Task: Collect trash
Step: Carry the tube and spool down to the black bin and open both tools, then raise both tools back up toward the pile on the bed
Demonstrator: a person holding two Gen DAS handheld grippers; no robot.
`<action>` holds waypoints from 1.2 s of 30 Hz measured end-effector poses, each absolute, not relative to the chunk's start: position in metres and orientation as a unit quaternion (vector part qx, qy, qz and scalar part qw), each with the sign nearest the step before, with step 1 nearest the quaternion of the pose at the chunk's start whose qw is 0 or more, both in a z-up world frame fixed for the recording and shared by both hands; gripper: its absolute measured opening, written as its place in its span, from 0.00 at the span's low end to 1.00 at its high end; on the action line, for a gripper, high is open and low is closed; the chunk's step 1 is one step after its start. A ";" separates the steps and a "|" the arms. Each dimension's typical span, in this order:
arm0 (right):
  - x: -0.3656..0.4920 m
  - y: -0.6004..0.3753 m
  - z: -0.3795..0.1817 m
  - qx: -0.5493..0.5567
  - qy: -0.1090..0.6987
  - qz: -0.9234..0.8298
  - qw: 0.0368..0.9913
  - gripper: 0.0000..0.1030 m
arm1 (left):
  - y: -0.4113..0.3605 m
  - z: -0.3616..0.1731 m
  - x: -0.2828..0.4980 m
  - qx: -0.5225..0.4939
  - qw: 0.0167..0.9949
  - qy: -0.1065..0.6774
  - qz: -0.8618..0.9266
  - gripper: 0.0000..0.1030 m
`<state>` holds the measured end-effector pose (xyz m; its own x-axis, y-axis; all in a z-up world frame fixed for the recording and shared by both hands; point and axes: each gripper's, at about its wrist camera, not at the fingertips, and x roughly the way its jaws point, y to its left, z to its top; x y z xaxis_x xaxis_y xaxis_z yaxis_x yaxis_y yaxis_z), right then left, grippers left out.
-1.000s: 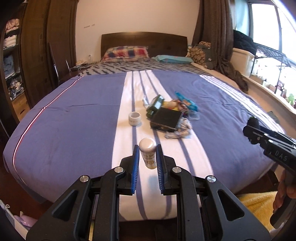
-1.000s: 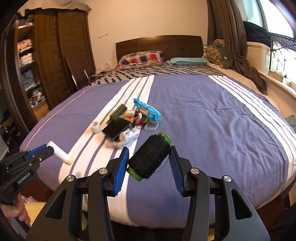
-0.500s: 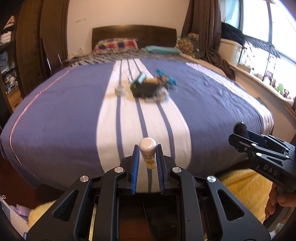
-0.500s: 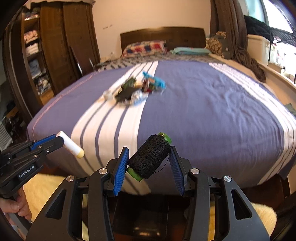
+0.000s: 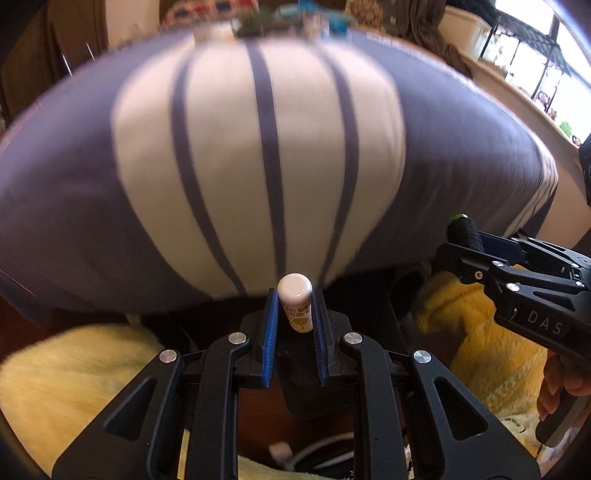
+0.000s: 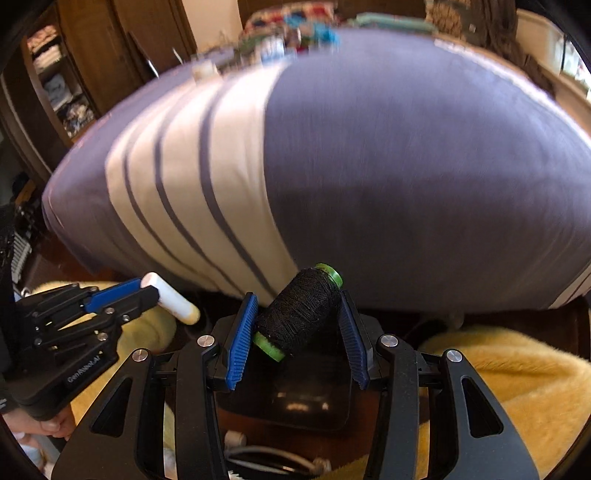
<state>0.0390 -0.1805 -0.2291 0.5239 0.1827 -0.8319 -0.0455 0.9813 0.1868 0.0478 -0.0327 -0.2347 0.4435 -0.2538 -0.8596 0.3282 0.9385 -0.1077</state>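
Observation:
My left gripper (image 5: 294,317) is shut on a small white tube (image 5: 295,308) with a yellow label, held upright below the foot of the bed. The tube also shows in the right wrist view (image 6: 171,298). My right gripper (image 6: 297,319) is shut on a black thread spool (image 6: 299,314) with green ends, held tilted. The spool's tip shows in the left wrist view (image 5: 464,236). A dark bin (image 6: 310,397) stands on the floor right under both grippers. More trash (image 5: 291,20) lies blurred far up the bed.
The purple and white striped bed (image 5: 258,147) fills the view ahead. A yellow fluffy rug (image 6: 509,373) lies on both sides of the bin. White cables (image 6: 266,454) lie on the floor nearby. A wardrobe (image 6: 74,66) stands at the left.
Both grippers have pulled back off the bed and dropped low, with the tube and spool still held. The bin and rug have come into view below them.

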 end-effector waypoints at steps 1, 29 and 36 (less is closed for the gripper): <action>0.040 -0.180 -0.238 0.072 0.494 0.067 0.864 0.44 | -0.034 -0.246 0.051 0.035 0.839 0.513 -0.176 0.16; 0.071 -0.184 -0.317 0.098 0.587 0.069 0.800 0.58 | -0.053 -0.323 0.065 0.046 0.760 0.614 -0.209 0.32; 0.069 -0.194 -0.290 0.097 0.562 0.052 0.820 0.73 | -0.044 -0.300 0.067 0.048 0.781 0.593 -0.190 0.56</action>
